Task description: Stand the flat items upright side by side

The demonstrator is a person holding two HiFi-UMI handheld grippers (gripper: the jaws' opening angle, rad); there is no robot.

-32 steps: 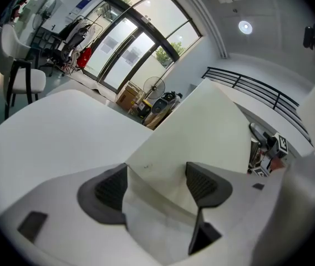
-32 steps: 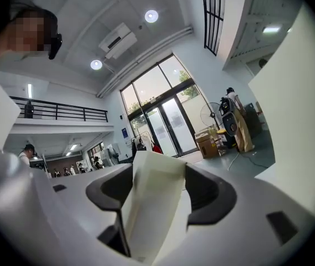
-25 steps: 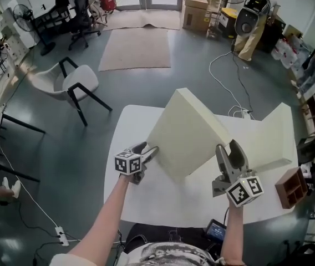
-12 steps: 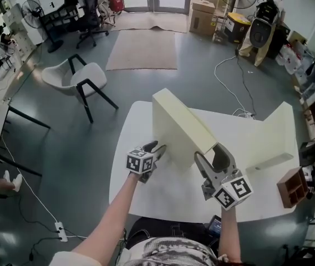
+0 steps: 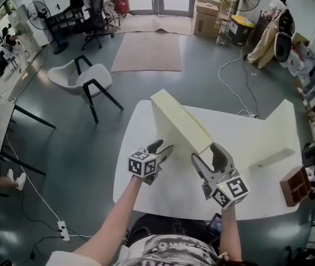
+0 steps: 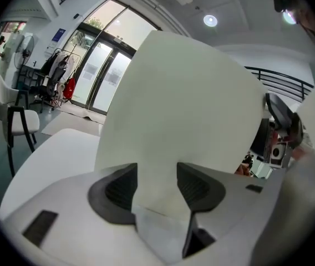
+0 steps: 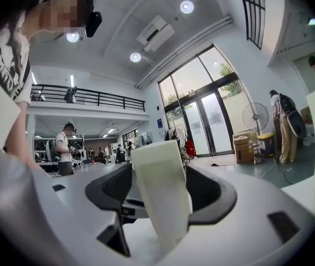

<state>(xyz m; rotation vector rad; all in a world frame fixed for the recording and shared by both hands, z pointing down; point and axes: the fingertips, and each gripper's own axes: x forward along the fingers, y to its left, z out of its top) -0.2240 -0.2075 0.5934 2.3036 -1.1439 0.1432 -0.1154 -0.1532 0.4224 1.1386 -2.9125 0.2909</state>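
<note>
The cream slab (image 5: 178, 121), on edge mid-frame on the tabletop (image 5: 174, 188) and well apart from the second slab (image 5: 277, 131) at right, could topple, since the right tongs (image 5: 204, 152), just eased wider, only seem to clasp its near end, while the left tongs (image 5: 163, 147), just reopened, gape empty beside its face.

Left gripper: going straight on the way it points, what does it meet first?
The broad face of the near upright foam slab, straight ahead of the left gripper and its open jaws; how close is unclear.
</note>
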